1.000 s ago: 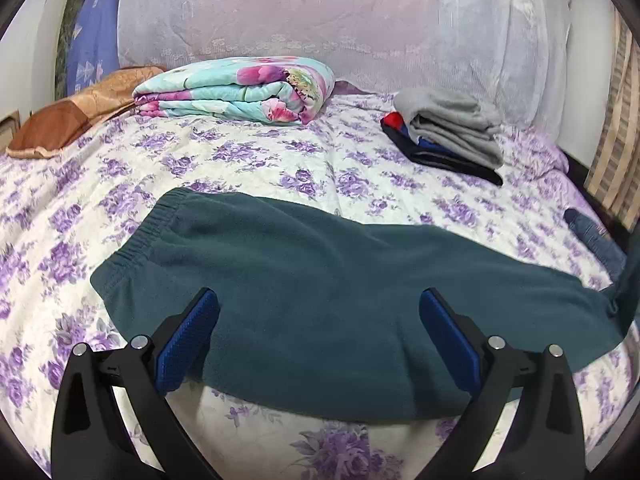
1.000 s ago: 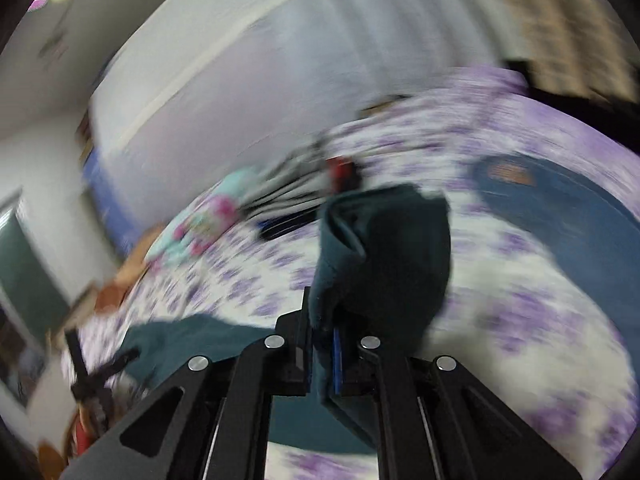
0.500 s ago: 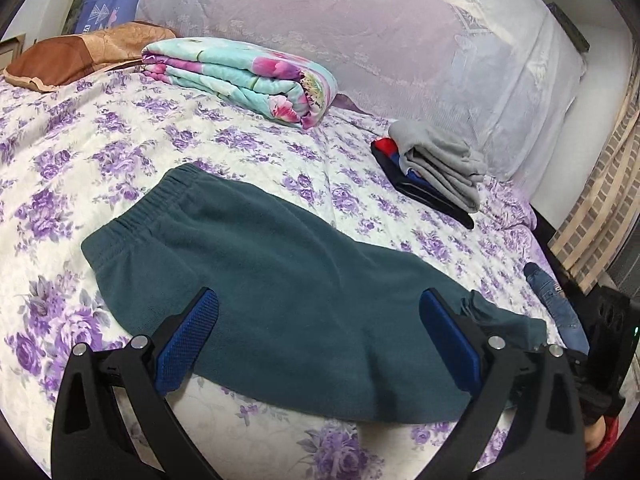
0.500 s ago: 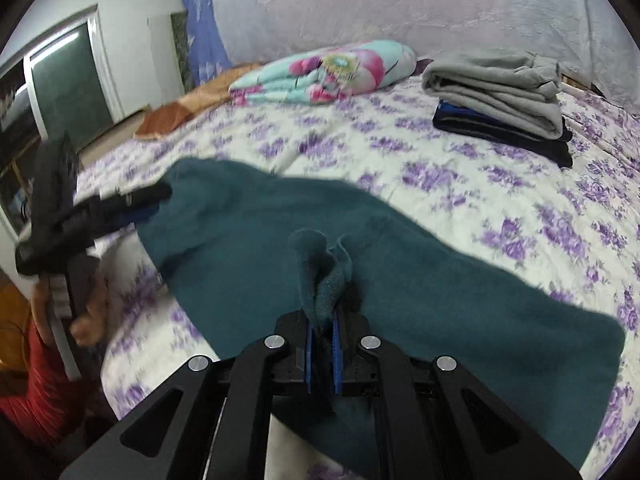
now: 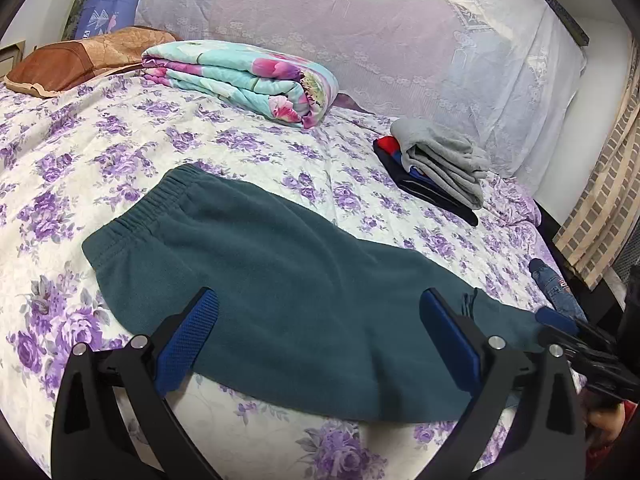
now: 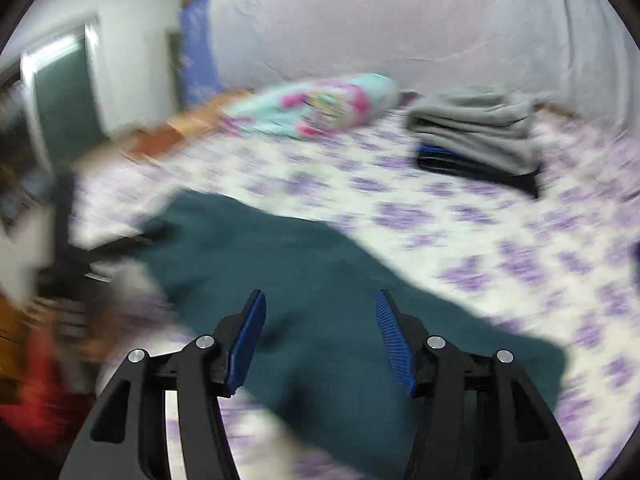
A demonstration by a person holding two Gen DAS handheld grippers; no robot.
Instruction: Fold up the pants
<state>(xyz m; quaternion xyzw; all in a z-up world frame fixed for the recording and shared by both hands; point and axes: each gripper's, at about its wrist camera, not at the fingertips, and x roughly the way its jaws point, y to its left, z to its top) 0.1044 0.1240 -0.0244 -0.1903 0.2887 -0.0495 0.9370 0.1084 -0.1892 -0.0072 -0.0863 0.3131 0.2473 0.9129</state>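
Dark teal fleece pants (image 5: 288, 288) lie flat on the floral bedsheet (image 5: 100, 152), waistband at the far left, legs running right and folded over themselves. My left gripper (image 5: 320, 336) is open and empty, hovering over the pants' near edge. My right gripper (image 6: 320, 336) is open and empty above the pants (image 6: 320, 280); that view is motion-blurred. The right gripper also shows at the right edge of the left wrist view (image 5: 576, 336), by the leg end.
A folded floral quilt (image 5: 248, 80) and a brown pillow (image 5: 76, 60) lie at the back. A stack of folded grey and dark clothes (image 5: 436, 168) sits at the back right. Jeans (image 5: 554, 284) lie at the bed's right edge. A lace-covered headboard (image 5: 360, 28) stands behind.
My right gripper carried the pant leg end over to the left, laid it on the pants, then opened and let go. The left gripper stayed open and shifted slightly.
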